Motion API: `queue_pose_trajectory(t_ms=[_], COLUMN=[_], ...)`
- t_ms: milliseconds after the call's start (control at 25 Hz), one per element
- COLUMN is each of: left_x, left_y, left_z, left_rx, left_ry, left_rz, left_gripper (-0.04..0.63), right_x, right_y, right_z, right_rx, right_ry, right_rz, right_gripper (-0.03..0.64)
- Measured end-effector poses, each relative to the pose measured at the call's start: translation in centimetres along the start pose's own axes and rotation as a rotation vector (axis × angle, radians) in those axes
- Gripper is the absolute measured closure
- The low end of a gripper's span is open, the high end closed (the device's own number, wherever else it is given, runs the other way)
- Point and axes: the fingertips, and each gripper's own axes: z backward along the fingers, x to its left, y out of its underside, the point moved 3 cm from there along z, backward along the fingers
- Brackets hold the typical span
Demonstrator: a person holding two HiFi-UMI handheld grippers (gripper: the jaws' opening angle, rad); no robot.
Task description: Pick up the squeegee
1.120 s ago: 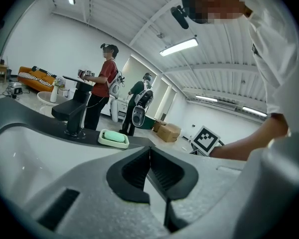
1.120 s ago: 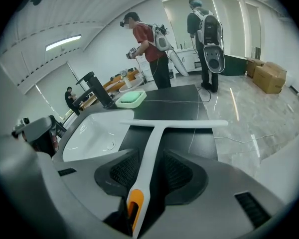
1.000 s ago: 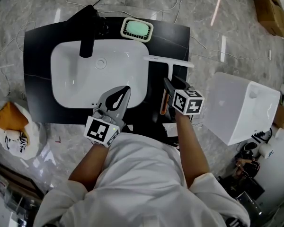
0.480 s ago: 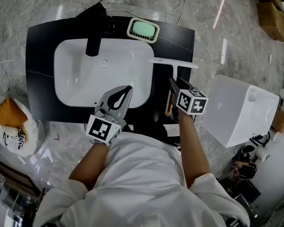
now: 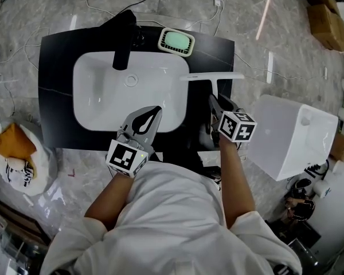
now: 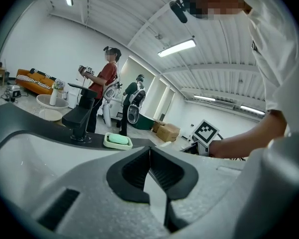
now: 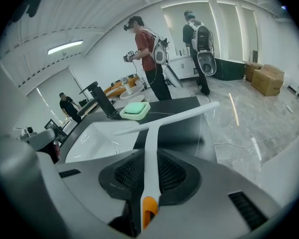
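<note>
The squeegee [image 5: 212, 78] is white and T-shaped, with an orange end on its handle. It sits over the black countertop [image 5: 53, 85], right of the sink basin [image 5: 103, 96]. My right gripper [image 5: 215, 105] has just been closing and is now shut on the handle [image 7: 150, 148], with the blade [image 7: 179, 116] out in front of the jaws. My left gripper [image 5: 153, 112] hovers over the basin's near rim. Its jaws [image 6: 149, 151] meet at the tips with nothing between them.
A black faucet [image 5: 124, 33] stands at the basin's far edge, with a green soap in a dish [image 5: 176, 42] beside it. A white box-like unit [image 5: 292, 133] stands on the floor to the right, and a bag [image 5: 17, 153] lies at the left. People [image 7: 149, 54] stand in the background.
The right gripper's jaws closed onto the squeegee handle and rose a little with it. The blade now sits squarer to the counter edge. The left gripper stayed put.
</note>
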Motion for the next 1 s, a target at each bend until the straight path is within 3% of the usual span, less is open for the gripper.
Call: queue_pose_trajectory(t_ms=[480, 720, 1000], left_x=[0.7, 0.4, -0.9], left_y=[-6.5, -12.2, -16.5], left_z=[5.6, 8.1, 11.9], left_rx=[-0.055, -0.123, -0.202], left_ry=[0.079, 0.158, 0.148], left_rz=[-0.095, -0.177, -0.213], left_gripper=[0.578, 0.578, 0.578], right_x=[9.4, 14.4, 19.1], right_y=[-5.8, -9.8, -12.3], right_z=[7.3, 12.6, 19.5], right_rx=[-0.28, -0.482, -0.675], right_ry=[-0.034, -0.054, -0.103], right_rz=[0.09, 0.129, 0.235], right_gripper=[0.537, 0.537, 0.537])
